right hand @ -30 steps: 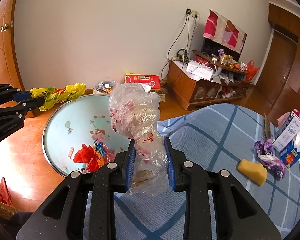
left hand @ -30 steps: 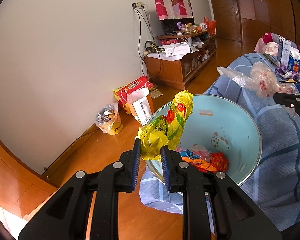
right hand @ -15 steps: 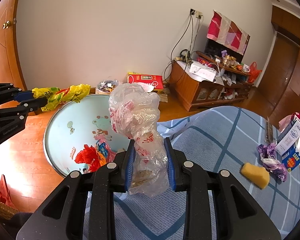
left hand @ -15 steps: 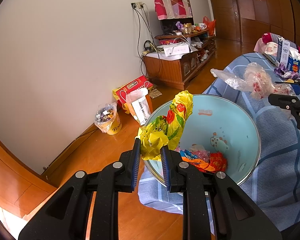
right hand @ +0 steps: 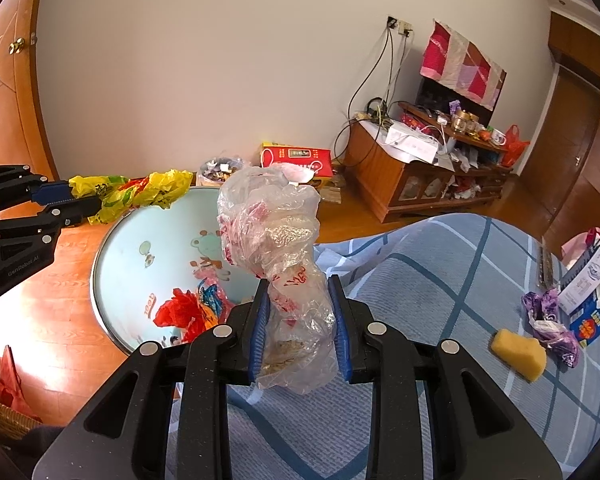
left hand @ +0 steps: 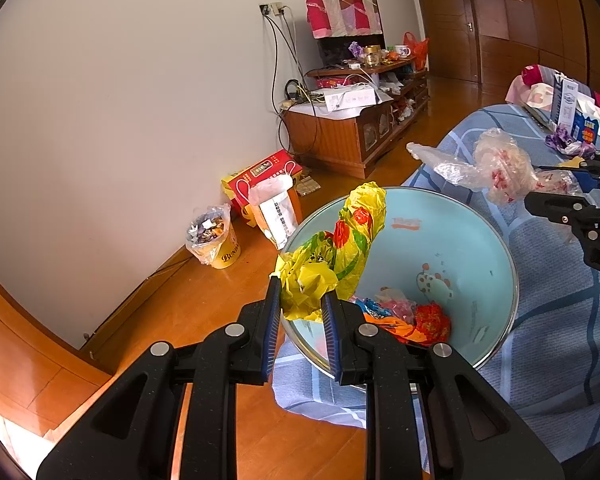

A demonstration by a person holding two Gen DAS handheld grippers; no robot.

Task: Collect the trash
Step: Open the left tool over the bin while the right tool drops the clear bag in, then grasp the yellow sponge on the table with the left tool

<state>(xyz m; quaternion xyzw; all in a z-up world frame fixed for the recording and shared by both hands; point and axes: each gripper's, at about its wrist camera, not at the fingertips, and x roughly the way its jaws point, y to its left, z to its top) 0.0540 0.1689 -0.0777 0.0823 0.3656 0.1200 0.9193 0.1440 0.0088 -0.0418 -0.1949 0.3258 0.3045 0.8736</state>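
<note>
Pinching a crumpled yellow bag [left hand: 332, 264] in my left gripper [left hand: 300, 300], I hold it over the 9 o'clock rim of the blue basin [left hand: 460, 240], where red and orange wrappers [left hand: 416, 320] lie. My right gripper [right hand: 298, 312] squeezes a clear plastic bag [right hand: 276, 248] at 3 o'clock of the basin, above the blue checked bedcover [right hand: 440, 280]. A yellow sponge [right hand: 518, 354] lies at my 3 o'clock.

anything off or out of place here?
The light blue basin serving as the trash bin sits on the bed's blue plaid blanket, overhanging its edge above the wood floor, so it looks tippable. A yellow sponge and a purple wrapper lie loose on the blanket. Nothing spilled.
</note>
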